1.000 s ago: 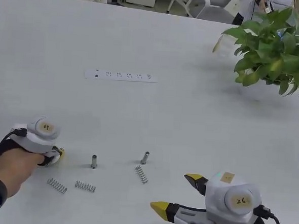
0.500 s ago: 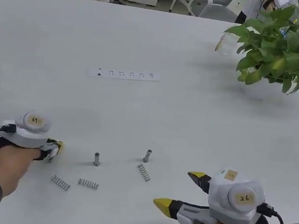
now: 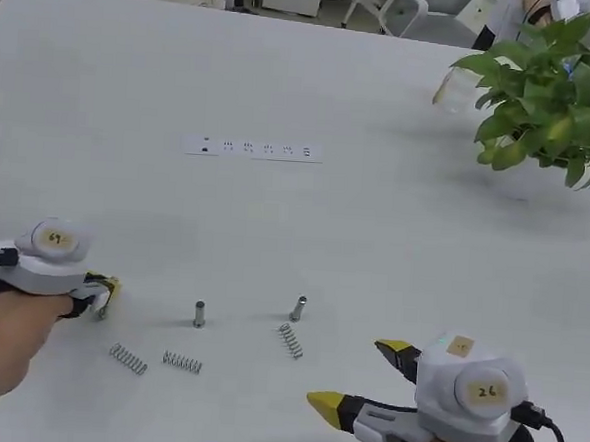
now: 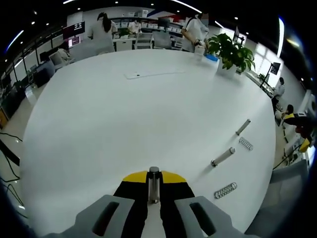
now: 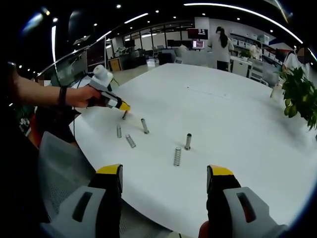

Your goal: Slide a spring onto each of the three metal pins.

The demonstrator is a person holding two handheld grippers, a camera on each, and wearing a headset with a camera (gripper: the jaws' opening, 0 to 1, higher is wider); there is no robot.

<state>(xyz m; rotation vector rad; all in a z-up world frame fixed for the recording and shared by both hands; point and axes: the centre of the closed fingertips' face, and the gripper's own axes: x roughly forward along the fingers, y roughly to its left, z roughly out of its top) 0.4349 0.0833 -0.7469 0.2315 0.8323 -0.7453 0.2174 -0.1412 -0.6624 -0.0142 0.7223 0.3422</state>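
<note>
My left gripper [image 3: 104,292] is shut on a short metal pin [image 4: 154,184] at the table's left, held low over the surface. Two more pins [image 3: 199,314] [image 3: 298,308] stand upright to its right. Two springs [image 3: 127,359] [image 3: 182,362] lie in front of the middle pin, and a third spring [image 3: 290,341] lies beside the right pin. My right gripper [image 3: 358,375] hovers open and empty near the front edge, right of the springs. In the right gripper view its yellow-tipped jaws [image 5: 164,173] stand wide apart, with the pins [image 5: 144,126] [image 5: 188,141] and a spring [image 5: 178,156] ahead of them.
A white power strip [image 3: 254,148] lies flat further back on the white table [image 3: 375,226]. A potted green plant [image 3: 548,91] stands at the back right. People and desks fill the room behind.
My left gripper, with the pin in it, has drawn a little to the left, away from the middle pin. The right gripper has stayed about where it was; the head view has shifted.
</note>
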